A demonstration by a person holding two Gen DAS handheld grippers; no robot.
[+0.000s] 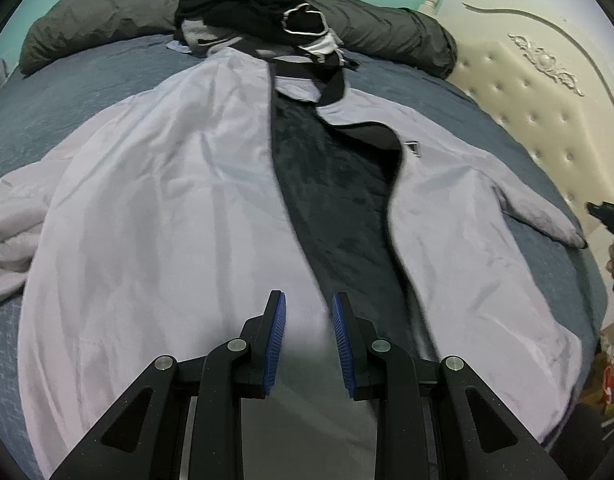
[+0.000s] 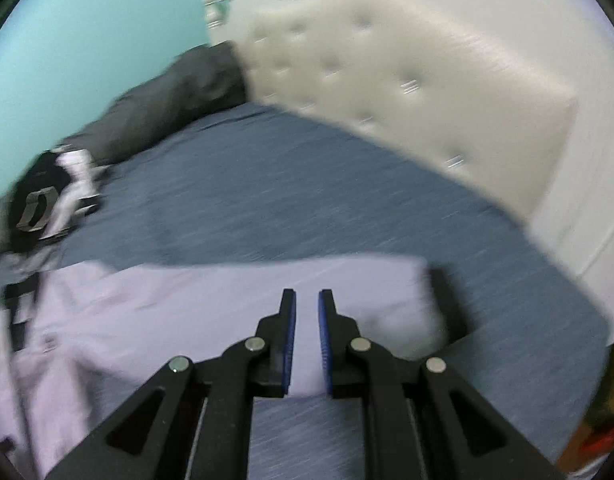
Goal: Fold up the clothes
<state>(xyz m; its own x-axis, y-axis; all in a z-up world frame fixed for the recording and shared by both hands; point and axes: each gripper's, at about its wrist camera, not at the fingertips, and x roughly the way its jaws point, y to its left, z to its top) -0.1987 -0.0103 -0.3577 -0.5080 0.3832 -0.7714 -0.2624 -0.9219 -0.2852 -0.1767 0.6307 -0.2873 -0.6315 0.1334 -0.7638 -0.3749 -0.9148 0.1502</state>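
Jacket (image 1: 155, 216) first: pale lilac, dark-lined, it lies spread front-up and unzipped across the blue bed cover (image 1: 59, 120), its two front panels parted so the dark lining (image 1: 339, 208) shows down the middle. One sleeve (image 2: 307, 280) reaches out flat toward the cream tufted headboard (image 1: 547, 120), its dark cuff at the end. A dark grey duvet (image 1: 387, 28) is bunched along the far edge of the bed against the turquoise wall, and a heap of black clothes (image 1: 247, 8) sits at the jacket's collar end.

My left gripper (image 1: 309, 300) hangs over the hem of the jacket, its blue-padded fingers spread apart with nothing between them. My right gripper (image 2: 307, 296) is above the sleeve near the cuff, fingers a narrow gap apart and gripping nothing; that view is blurred.
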